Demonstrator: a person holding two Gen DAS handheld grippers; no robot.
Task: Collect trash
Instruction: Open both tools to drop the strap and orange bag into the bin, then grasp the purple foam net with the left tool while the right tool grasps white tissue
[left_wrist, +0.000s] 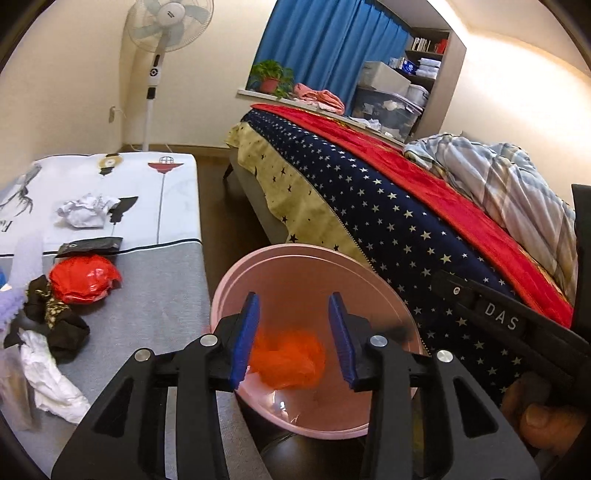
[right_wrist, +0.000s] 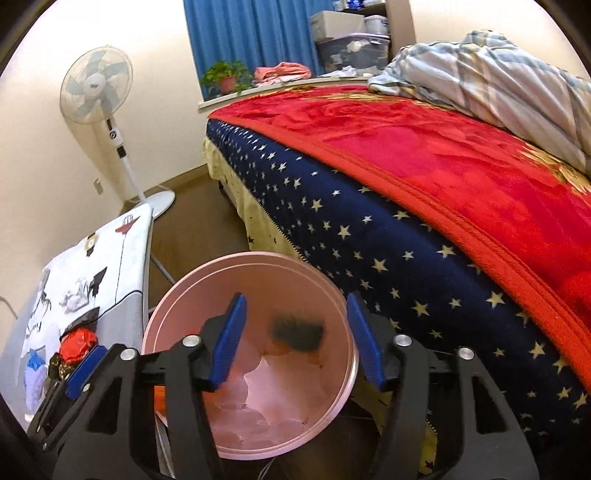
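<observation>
Nearest, over the pink bin (left_wrist: 373, 280): left gripper (left_wrist: 294, 338) spread wide, an orange scrap (left_wrist: 286, 360) loose and blurred between the pads, apparently falling inside, touching neither pad as far as can be told. Right gripper (right_wrist: 295, 339) likewise wide, holding nothing, above the same bin with a blurred dark scrap (right_wrist: 298, 329) dropping toward pale crumpled paper at the bottom. Likely step: letting go of two pieces at once.

Risks, judged from here:
- Light scrap catching on a ribbed pad and riding back out on withdrawal.
- Two grippers crowded over one mouth, so a knock between them or against the rim, tipping the bin.
- Bin wedged close beside the bed (right_wrist: 369, 236), bedding easy to snag.

Further off, on the low table (left_wrist: 159, 295): red foil wad (left_wrist: 83, 278), dark rag (left_wrist: 55, 317), white tissue (left_wrist: 51, 380), black packet (left_wrist: 90, 245), crumpled paper ball (left_wrist: 86, 210). Plenty left to collect; soft, springy pieces, easily pinched only partly and dropped on the floor between table and bin.
</observation>
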